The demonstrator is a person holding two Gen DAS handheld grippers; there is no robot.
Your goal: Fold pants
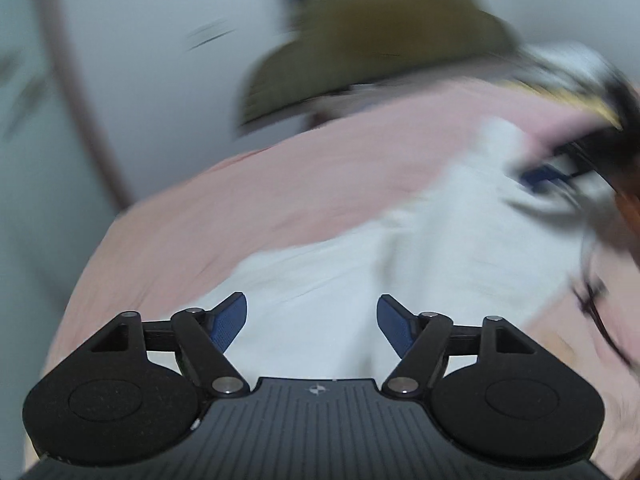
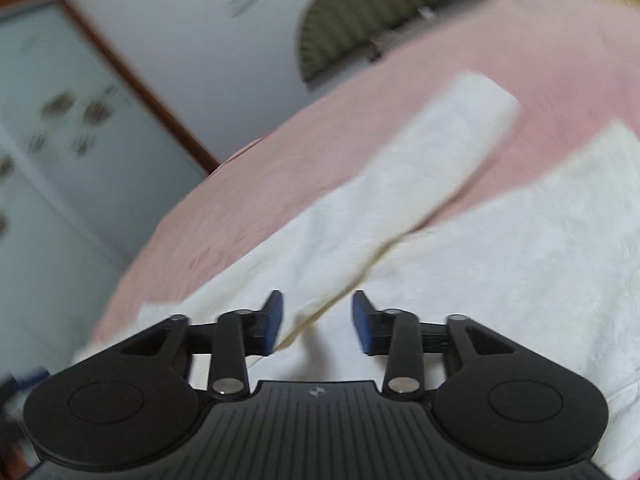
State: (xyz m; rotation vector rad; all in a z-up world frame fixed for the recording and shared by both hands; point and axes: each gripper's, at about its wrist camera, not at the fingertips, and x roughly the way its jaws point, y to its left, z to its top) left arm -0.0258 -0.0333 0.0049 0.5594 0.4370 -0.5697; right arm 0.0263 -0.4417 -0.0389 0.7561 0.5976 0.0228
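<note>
White pants (image 2: pixel 460 240) lie spread on a pink bed sheet (image 2: pixel 280 168). In the right wrist view one leg (image 2: pixel 432 152) stretches away to the upper right and the other leg lies at the right. My right gripper (image 2: pixel 317 322) is open and empty, just above the crotch area. In the left wrist view the pants (image 1: pixel 360 264) lie below my left gripper (image 1: pixel 312 326), which is open and empty. The right gripper (image 1: pixel 560 176) shows blurred at the upper right of that view, over the pants.
An olive-green pillow (image 1: pixel 372 52) lies at the far edge of the bed; it also shows in the right wrist view (image 2: pixel 360 20). A white wall and a brown-framed door (image 2: pixel 132 76) stand beyond the bed. Both views are motion-blurred.
</note>
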